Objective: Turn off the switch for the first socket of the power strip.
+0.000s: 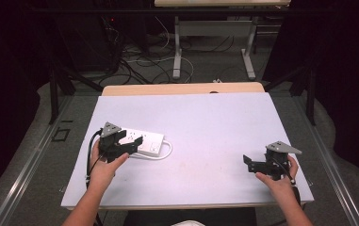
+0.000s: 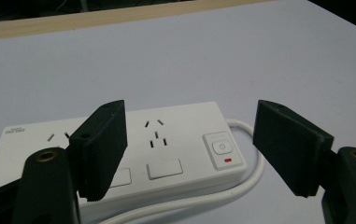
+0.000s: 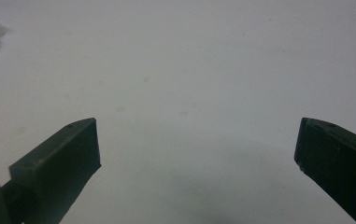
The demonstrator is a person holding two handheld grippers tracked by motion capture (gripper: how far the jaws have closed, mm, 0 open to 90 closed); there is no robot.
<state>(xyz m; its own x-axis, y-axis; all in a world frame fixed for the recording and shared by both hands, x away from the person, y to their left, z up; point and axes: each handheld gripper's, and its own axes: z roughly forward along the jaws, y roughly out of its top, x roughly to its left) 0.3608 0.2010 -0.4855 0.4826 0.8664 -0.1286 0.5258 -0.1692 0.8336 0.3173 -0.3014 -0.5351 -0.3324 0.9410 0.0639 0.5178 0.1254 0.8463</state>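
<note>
While nothing is gripped yet, I read this as the very start of the job, with the approach made and the grasp itself left to do. Largest first: my pale lilac-white worktop (image 1: 205,122) lies flat over a wooden table edge, and it carries one object, on its left half. That object is the white rectangular plastic power strip (image 1: 142,140), lying flat with its sockets up, its rocker switch with a small red mark at the right end in the left gripper view (image 2: 220,151). Its thick white cable (image 1: 165,151) loops out of that end and curls back along the near side.

My left gripper (image 1: 125,141) hovers just at the strip, fingers (image 2: 102,147) spread wide apart, straddling the socket face without pinching it; whether one finger touches the casing, I cannot tell. My right gripper (image 1: 248,162) sits well apart near the right edge of the worktop, its fingers (image 3: 68,158) also wide open over bare surface, holding nothing.

As I judge it, what is left is closing the left fingers across the strip's body and whatever follows; the right gripper has no part in it so far.
</note>
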